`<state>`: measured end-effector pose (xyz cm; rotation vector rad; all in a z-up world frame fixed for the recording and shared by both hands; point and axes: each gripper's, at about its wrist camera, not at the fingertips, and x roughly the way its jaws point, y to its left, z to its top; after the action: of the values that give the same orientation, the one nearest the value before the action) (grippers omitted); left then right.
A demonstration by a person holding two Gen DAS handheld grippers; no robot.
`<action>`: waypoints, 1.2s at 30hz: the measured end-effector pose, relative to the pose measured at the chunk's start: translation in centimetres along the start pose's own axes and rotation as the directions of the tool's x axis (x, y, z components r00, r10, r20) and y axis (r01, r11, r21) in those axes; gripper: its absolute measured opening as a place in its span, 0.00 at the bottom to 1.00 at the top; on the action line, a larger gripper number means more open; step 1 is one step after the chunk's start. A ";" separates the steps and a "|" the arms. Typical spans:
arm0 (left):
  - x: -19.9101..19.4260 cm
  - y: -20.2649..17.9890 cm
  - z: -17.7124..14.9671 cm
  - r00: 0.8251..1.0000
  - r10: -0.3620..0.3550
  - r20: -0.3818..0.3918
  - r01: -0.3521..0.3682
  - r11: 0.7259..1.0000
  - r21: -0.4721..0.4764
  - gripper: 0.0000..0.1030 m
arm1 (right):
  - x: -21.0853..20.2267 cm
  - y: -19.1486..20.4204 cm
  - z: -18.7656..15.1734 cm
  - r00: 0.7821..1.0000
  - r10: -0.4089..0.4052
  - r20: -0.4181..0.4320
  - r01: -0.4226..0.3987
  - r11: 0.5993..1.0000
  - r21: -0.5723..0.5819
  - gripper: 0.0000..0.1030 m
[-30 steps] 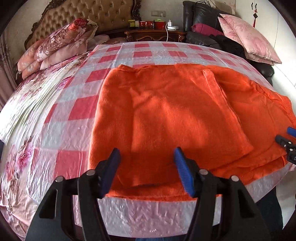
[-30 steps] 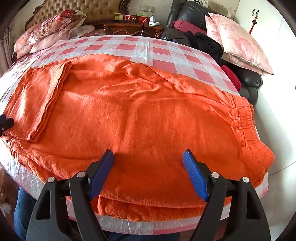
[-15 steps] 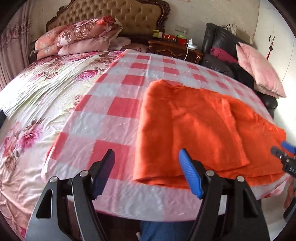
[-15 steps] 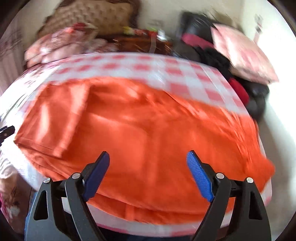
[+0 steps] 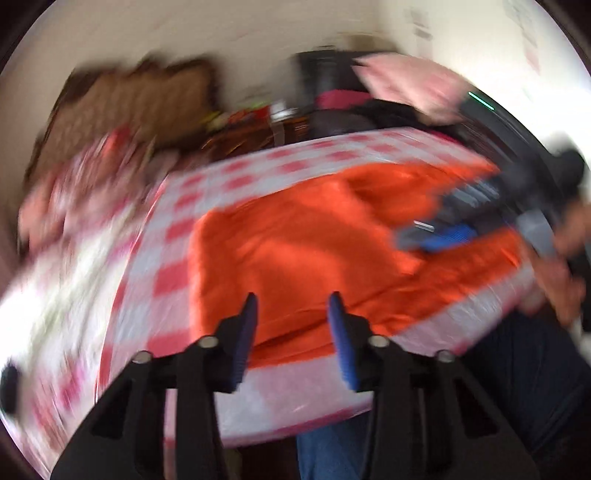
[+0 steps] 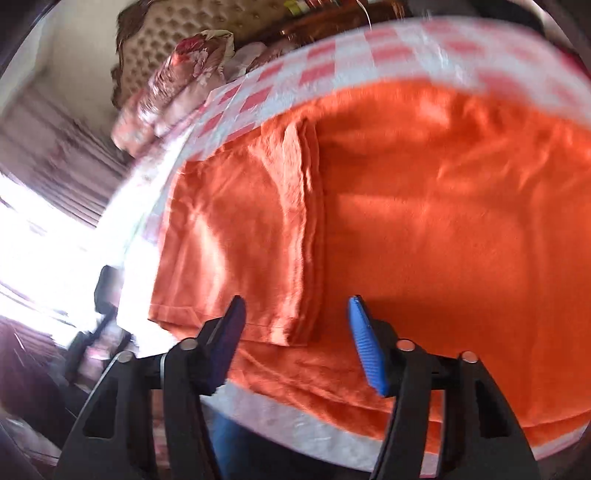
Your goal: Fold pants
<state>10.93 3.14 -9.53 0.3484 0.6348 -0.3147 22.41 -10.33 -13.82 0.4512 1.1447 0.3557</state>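
The orange pants (image 5: 295, 251) lie flat on the bed's pink-checked cover, one end folded over on itself (image 6: 251, 236). My left gripper (image 5: 291, 325) is open and empty, above the near edge of the pants. My right gripper (image 6: 295, 332) is open and empty, just in front of the folded flap's near edge. The right gripper (image 5: 443, 232) also shows in the blurred left wrist view, over the pants at the right, held by a hand.
The checked cover (image 6: 332, 66) spans the bed; its near edge (image 5: 295, 391) is just below the grippers. Floral pillows (image 6: 177, 74) and a tufted headboard (image 6: 192, 26) stand at the far end. A dark sofa with a pink cushion (image 5: 402, 81) is at the right.
Both views have swung fast and blurred. The left gripper moved back over the pants' near edge. The right gripper moved left toward the folded flap. Both stay open.
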 end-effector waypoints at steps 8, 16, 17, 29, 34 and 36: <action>4.1 -7.0 1.2 0.999 -0.041 0.022 0.036 0.979 0.200 0.27 | 1.5 0.3 1.3 0.996 0.062 -0.070 -0.063 0.998 -0.003 0.28; 5.7 -9.4 1.1 0.999 -0.035 0.014 0.030 0.962 0.271 0.27 | 0.9 -0.6 1.7 0.991 0.112 -0.075 -0.111 0.994 0.016 0.09; 5.9 -9.6 1.1 1.000 -0.023 0.018 0.017 0.958 0.286 0.27 | 0.6 -0.6 1.7 0.991 0.116 -0.073 -0.115 0.993 0.015 0.09; 5.6 -9.9 1.4 0.997 0.066 0.028 -0.072 0.942 0.329 0.09 | -1.5 -0.3 0.8 0.989 0.135 -0.063 -0.136 0.991 -0.003 0.08; 6.9 -10.1 1.1 0.998 0.057 -0.005 -0.053 0.944 0.325 0.09 | -0.5 -0.7 0.4 0.995 0.068 -0.077 -0.071 0.997 -0.031 0.09; 6.8 -10.2 0.9 0.998 0.059 -0.003 -0.055 0.947 0.316 0.09 | -0.8 -0.4 1.0 0.998 0.038 -0.052 -0.041 0.998 -0.056 0.14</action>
<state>12.67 -7.61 -15.31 0.6756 0.5856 -0.3593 23.05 -11.20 -13.10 0.4165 1.1735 0.4353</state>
